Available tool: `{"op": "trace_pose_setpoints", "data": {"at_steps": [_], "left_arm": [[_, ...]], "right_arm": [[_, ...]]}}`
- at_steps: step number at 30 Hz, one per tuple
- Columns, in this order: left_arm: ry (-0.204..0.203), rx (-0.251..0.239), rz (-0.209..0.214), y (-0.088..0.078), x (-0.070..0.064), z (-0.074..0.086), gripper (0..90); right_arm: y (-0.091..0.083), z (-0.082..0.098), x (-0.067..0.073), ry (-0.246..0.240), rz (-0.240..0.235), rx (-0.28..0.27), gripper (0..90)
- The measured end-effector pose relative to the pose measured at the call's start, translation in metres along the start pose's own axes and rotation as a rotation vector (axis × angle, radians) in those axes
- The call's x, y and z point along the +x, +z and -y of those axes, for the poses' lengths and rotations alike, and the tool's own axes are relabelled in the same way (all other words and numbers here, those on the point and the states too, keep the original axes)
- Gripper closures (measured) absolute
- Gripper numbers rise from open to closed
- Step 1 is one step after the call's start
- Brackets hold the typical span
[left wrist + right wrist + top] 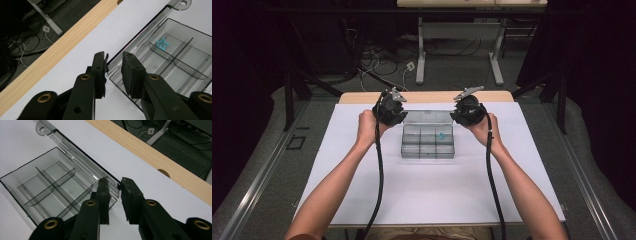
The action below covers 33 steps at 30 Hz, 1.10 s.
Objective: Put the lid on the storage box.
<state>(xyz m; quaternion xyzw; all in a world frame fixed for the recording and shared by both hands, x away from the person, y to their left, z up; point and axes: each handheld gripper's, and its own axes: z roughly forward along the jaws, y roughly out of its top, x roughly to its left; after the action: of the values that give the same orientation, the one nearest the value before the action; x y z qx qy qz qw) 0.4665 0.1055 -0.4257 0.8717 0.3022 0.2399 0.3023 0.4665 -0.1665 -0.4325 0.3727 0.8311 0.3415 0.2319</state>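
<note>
A clear plastic compartment box (428, 148) sits on the white table sheet, its lid (428, 117) folded back flat behind it. One small blue star (441, 135) lies in a right-hand compartment; in the left gripper view the blue star (162, 44) rests beside a curved divider. My left gripper (401, 116) is at the lid's left back corner. Its jaws stand open on either side of the lid (150, 25) edge, around my left gripper (114, 56). My right gripper (457, 116) is at the lid's right corner, also open, with the lid (75, 157) corner between the jaws of my right gripper (115, 182).
The white sheet (427, 195) covers most of the table, with a wooden strip (427, 96) along the far edge. Beyond it are floor cables (377, 62) and white table legs (421, 55). Black cables trail from both grippers along the forearms.
</note>
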Motion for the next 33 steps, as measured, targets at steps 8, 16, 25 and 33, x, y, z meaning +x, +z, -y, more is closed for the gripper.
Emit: {"op": "trace_pose_setpoints", "data": {"at_steps": [8, 16, 25, 33], "left_arm": [[0.038, 0.0, -0.037, -0.004, -0.017, 0.012, 72.7], [0.031, -0.01, -0.018, -0.005, -0.025, 0.028, 72.0], [0.033, -0.001, -0.006, -0.002, -0.032, 0.044, 72.0], [0.041, 0.024, 0.0, 0.0, -0.038, 0.053, 71.5]], "right_arm": [[-0.005, 0.012, 0.011, -0.023, 0.015, -0.004, 76.5], [-0.007, 0.026, 0.025, -0.041, 0.037, 0.006, 75.8], [-0.008, 0.041, 0.035, -0.058, 0.047, 0.016, 74.2], [-0.008, 0.051, 0.04, -0.048, 0.041, 0.028, 73.8]]}}
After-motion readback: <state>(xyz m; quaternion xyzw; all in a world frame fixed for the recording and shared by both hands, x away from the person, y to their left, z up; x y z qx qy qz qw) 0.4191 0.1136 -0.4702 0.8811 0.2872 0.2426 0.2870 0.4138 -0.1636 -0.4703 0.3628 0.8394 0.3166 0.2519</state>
